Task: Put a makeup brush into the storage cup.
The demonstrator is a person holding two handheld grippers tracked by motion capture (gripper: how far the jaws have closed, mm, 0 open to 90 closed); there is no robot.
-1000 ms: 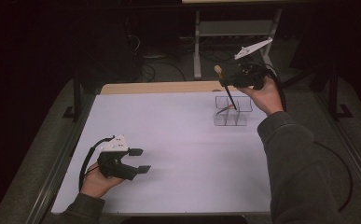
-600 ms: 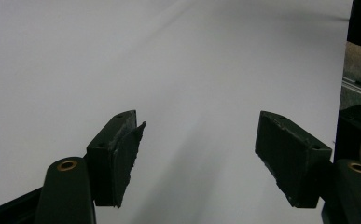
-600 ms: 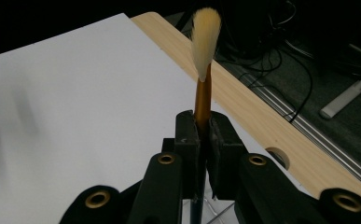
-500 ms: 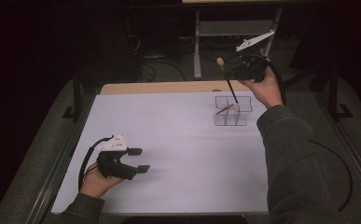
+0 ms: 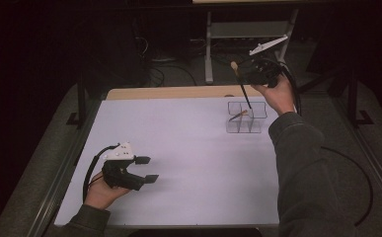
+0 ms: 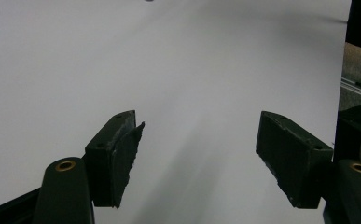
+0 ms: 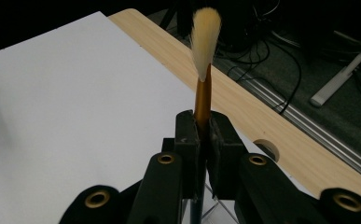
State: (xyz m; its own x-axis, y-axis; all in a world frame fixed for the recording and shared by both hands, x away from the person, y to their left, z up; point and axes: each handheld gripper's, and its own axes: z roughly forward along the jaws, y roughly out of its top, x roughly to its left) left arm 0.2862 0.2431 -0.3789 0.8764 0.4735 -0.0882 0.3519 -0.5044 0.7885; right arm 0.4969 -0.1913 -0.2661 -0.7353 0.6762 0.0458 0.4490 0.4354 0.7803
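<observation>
The right tongs (image 7: 202,135) pinch a brush (image 7: 203,70), bristles up, handle slanting down into the clear box (image 5: 248,118) at the surface's (image 5: 178,148) far right. The left tongs (image 6: 197,158) gape empty, near left.

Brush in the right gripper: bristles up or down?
Bristles up. The right gripper clamps the brush by its ferrule, pale tuft above; in the high view its dark handle slants down into the clear organizer.

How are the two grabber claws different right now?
The right gripper has its jaws shut on a brush; the left gripper has jaws wide open with nothing between them. The right gripper is raised above the clear box; the left gripper sits low over the white table. Both are black.
</observation>
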